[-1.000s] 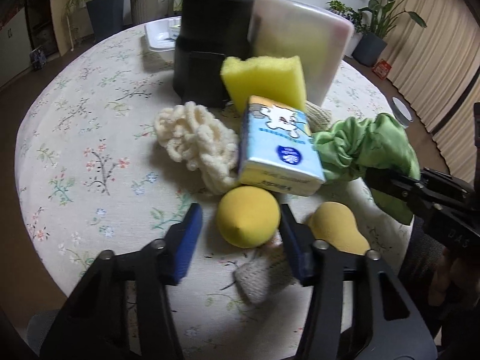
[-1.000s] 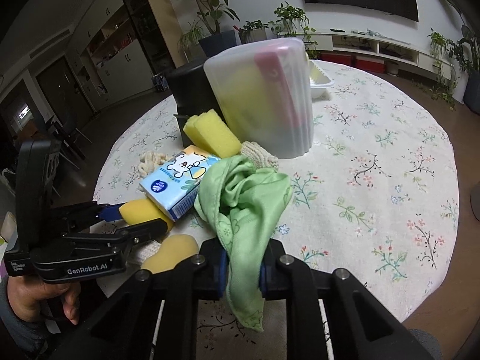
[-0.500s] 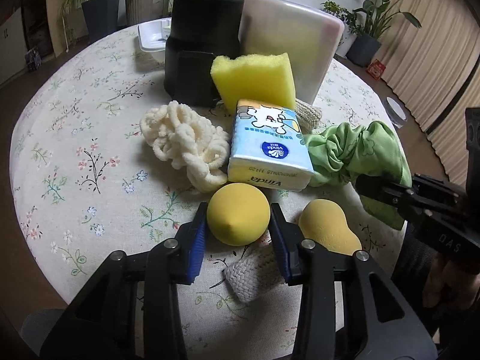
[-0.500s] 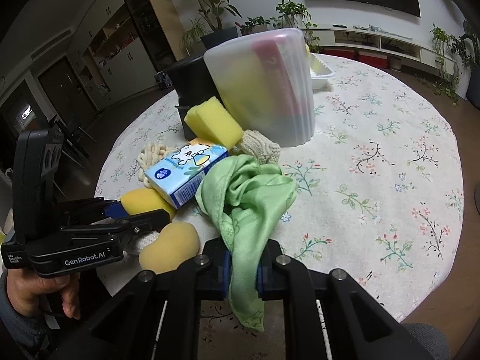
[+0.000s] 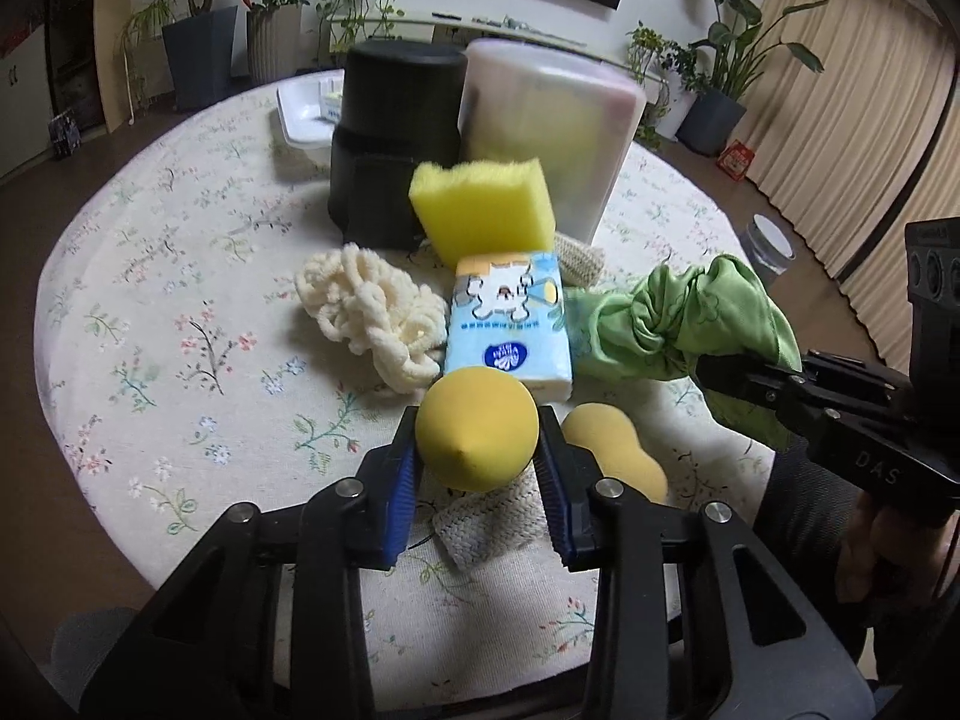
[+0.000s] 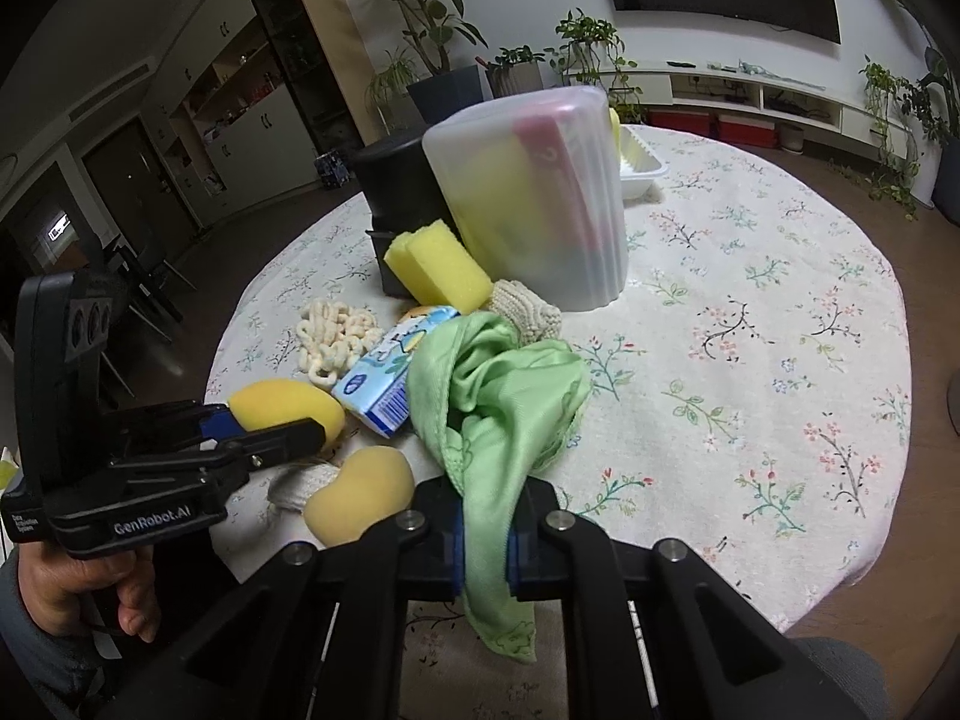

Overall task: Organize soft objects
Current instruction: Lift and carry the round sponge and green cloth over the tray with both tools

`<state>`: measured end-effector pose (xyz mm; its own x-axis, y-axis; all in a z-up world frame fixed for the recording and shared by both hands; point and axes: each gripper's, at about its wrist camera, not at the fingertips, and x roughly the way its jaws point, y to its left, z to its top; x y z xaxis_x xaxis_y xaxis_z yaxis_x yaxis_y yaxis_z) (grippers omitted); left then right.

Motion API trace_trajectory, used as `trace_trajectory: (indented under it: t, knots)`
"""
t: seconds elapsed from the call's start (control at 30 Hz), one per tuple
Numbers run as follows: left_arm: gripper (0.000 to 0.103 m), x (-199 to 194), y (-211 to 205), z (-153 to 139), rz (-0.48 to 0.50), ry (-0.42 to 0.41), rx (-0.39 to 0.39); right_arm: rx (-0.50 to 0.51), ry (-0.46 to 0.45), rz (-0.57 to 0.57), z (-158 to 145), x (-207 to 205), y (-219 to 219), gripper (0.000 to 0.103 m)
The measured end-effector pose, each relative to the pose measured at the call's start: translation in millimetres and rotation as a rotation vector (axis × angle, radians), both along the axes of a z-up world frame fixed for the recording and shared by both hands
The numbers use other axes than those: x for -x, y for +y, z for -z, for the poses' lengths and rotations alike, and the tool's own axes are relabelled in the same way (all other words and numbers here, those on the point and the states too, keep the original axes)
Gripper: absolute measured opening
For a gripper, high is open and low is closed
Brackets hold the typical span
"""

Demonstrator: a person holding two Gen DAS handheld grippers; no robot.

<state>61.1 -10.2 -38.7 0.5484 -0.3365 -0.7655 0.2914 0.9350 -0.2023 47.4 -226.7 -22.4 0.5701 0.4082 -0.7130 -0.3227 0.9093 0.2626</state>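
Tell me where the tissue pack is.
Left wrist view, centre: the tissue pack lies between the cream yarn bundle and green cloth, in front of the yellow sponge.

"GenRobot.AI" on left gripper (image 6: 273,429) body; "DAS" on right gripper (image 5: 717,375) body.

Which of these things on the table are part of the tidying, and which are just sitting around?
Part of the job:
- round yellow sponge, in the left tongs
- green cloth, in the right tongs
- square yellow sponge
- tissue pack
- cream yarn bundle
- peanut-shaped sponge
- clear bin
- black bin

Lying about:
- white tray
- potted plants
- curtains
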Motion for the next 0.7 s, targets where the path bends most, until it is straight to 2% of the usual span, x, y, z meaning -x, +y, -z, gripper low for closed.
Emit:
trace_trajectory:
  t: [0.3,0.7]
  knots:
    - [0.033,3,19,-8,-0.038,-0.028,0.019,0.009,-0.031,0.006,-20,14,-7,0.008]
    - [0.033,-1,44,-43,-0.098,-0.131,0.0,-0.004,-0.115,0.051,-68,10,-32,0.008]
